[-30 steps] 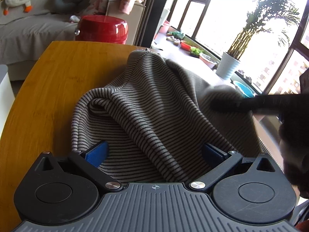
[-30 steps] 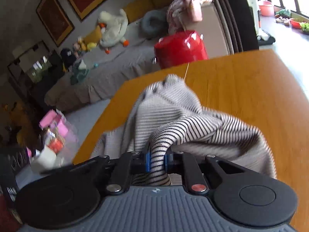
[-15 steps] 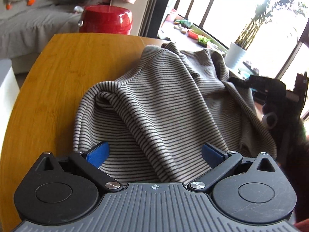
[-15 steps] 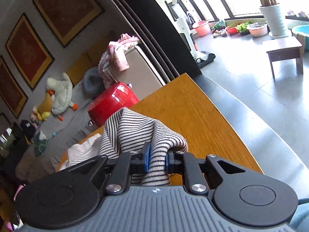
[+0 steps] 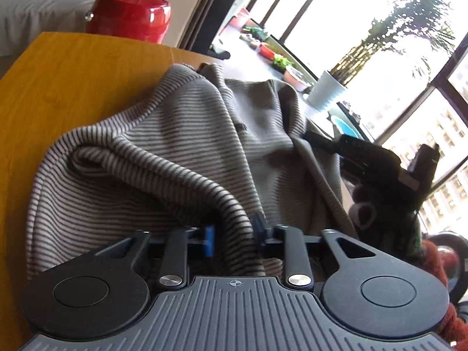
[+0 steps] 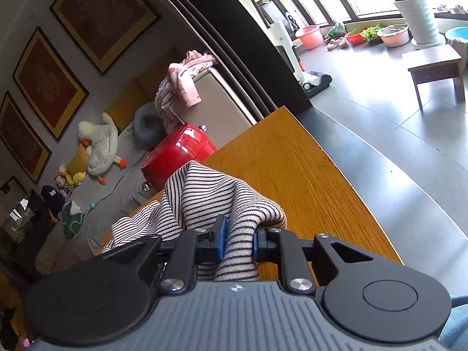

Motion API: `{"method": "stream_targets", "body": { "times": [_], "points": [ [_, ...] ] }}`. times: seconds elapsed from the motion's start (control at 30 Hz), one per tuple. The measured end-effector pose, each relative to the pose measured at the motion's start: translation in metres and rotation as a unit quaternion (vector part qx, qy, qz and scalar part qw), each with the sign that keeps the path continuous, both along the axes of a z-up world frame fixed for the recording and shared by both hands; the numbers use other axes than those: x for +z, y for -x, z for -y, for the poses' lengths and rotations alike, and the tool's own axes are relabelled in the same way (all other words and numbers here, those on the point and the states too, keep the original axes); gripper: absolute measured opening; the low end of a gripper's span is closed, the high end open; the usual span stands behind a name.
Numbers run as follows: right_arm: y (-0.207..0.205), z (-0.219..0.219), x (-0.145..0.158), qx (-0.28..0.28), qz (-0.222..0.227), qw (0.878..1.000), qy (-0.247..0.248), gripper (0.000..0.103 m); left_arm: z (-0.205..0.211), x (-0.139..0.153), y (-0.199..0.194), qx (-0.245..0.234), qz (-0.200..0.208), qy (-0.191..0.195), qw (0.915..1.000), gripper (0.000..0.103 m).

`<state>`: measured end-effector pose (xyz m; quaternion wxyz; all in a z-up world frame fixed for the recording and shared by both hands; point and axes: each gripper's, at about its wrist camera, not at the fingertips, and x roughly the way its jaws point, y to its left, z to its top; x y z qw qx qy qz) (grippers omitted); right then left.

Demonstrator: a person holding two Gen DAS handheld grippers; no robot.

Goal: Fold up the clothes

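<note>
The striped top (image 5: 163, 134) lies bunched on the wooden table (image 5: 67, 70), toward its right side and edge, with bare wood to the left. A thick rolled fold of it runs down into the left gripper (image 5: 234, 234), whose blue pads (image 5: 209, 239) are clamped on that fold; the jaws have just closed from wide open onto the cloth. The right gripper (image 6: 237, 237) pinches another bunch of the same top (image 6: 216, 199) between its own blue pads (image 6: 220, 234), the fabric rising in a peak just ahead of it (black stripes on cream in this view, greyer in the left one). From the left wrist view the right gripper shows as a dark shape (image 5: 380, 163) at the far right, beside the cloth's edge. Past the table's far end stands a red drum-like stool (image 5: 131, 14) in front of a grey sofa (image 6: 117, 181), and a white plant pot (image 5: 324, 90) sits near the bright window.
</note>
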<state>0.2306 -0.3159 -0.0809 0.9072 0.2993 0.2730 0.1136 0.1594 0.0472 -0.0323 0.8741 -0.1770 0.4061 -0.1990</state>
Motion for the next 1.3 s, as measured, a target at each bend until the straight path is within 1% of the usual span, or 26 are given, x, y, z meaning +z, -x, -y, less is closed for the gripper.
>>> {"method": "stream_targets", "body": {
  "times": [0.07,0.13,0.17,0.23,0.27,0.33,0.37,0.43,0.53,0.6,0.67,0.7,0.73,0.8,0.83,0.87,0.9,0.93,0.97,1.0,1.07,1.1,1.13,1.23,1.3],
  "points": [
    [0.000,0.001,0.000,-0.001,-0.001,1.000,0.000,0.016,-0.012,0.011,-0.009,0.028,0.020,0.006,0.9994,0.016],
    [-0.001,0.001,0.000,-0.001,-0.002,1.000,0.001,0.016,-0.034,0.029,-0.013,0.074,0.060,0.004,0.9954,0.016],
    [-0.001,0.002,0.001,-0.002,-0.002,1.000,0.001,0.016,-0.045,0.038,-0.015,0.097,0.081,0.003,0.9920,0.016],
    [-0.001,0.003,0.001,-0.002,-0.003,1.000,0.002,0.016,-0.067,0.056,-0.018,0.143,0.121,0.001,0.9823,0.016],
    [-0.002,0.003,0.001,-0.003,-0.004,1.000,0.002,0.016,-0.077,0.061,-0.020,0.164,0.134,-0.006,0.9774,0.016],
    [-0.002,0.004,0.001,-0.004,-0.005,1.000,0.002,0.016,-0.096,0.058,-0.023,0.196,0.136,-0.030,0.9706,0.016],
    [-0.002,0.004,0.001,-0.005,-0.005,1.000,0.005,0.015,-0.105,0.055,-0.024,0.209,0.131,-0.036,0.9684,0.016],
    [-0.003,0.005,0.003,-0.006,-0.005,1.000,0.023,0.015,-0.123,0.045,-0.029,0.226,0.113,-0.033,0.9669,0.016],
    [-0.009,0.005,0.008,0.002,-0.003,0.998,0.068,0.014,-0.143,0.025,-0.034,0.232,0.086,-0.012,0.9689,0.015],
    [-0.013,0.001,0.012,0.009,-0.007,0.994,0.105,0.014,-0.151,0.014,-0.036,0.230,0.076,0.003,0.9703,0.016],
    [-0.016,-0.005,0.018,0.031,-0.014,0.989,0.143,0.014,-0.154,0.006,-0.039,0.226,0.069,0.009,0.9716,0.016],
    [-0.017,-0.007,0.021,0.043,-0.018,0.986,0.159,0.015,-0.155,0.004,-0.040,0.222,0.064,0.011,0.9729,0.021],
    [-0.016,-0.007,0.026,0.055,-0.022,0.984,0.167,0.018,-0.154,0.002,-0.038,0.214,0.058,0.015,0.9751,0.026],
    [-0.009,-0.006,0.038,0.078,-0.031,0.981,0.176,0.022,-0.152,0.001,-0.032,0.192,0.047,0.026,0.9799,0.056],
    [-0.005,-0.006,0.045,0.089,-0.032,0.979,0.182,0.024,-0.150,0.002,-0.028,0.182,0.046,0.025,0.9819,0.063],
    [0.000,-0.008,0.051,0.096,-0.028,0.976,0.193,0.030,-0.145,0.006,-0.022,0.173,0.054,0.018,0.9833,0.069],
    [0.004,-0.009,0.057,0.104,-0.024,0.973,0.204,0.035,-0.139,0.011,-0.016,0.165,0.068,0.009,0.9840,0.071],
    [0.009,-0.012,0.063,0.112,-0.020,0.969,0.218,0.038,-0.133,0.016,-0.010,0.157,0.081,0.000,0.9843,0.071],
    [0.012,-0.018,0.067,0.121,-0.016,0.963,0.241,0.045,-0.127,0.020,-0.004,0.148,0.094,-0.008,0.9844,0.072],
    [0.014,-0.024,0.070,0.128,-0.013,0.955,0.269,0.054,-0.121,0.025,0.003,0.140,0.108,-0.017,0.9841,0.075],
    [0.014,-0.035,0.070,0.139,-0.018,0.939,0.314,0.064,-0.108,0.032,0.008,0.128,0.137,-0.028,0.9819,0.080],
    [0.014,-0.037,0.068,0.141,-0.025,0.934,0.329,0.070,-0.100,0.032,0.007,0.118,0.146,-0.035,0.9816,0.082],
    [0.016,-0.036,0.065,0.138,-0.034,0.932,0.334,0.072,-0.091,0.031,0.006,0.104,0.149,-0.044,0.9824,0.082],
    [0.023,-0.033,0.060,0.129,-0.055,0.928,0.346,0.072,-0.060,0.020,-0.002,0.051,0.149,-0.066,0.9854,0.083],
    [0.039,-0.030,0.066,0.111,-0.039,0.930,0.348,0.072,-0.040,0.009,-0.007,0.015,0.147,-0.076,0.9861,0.084]
  ]
}}
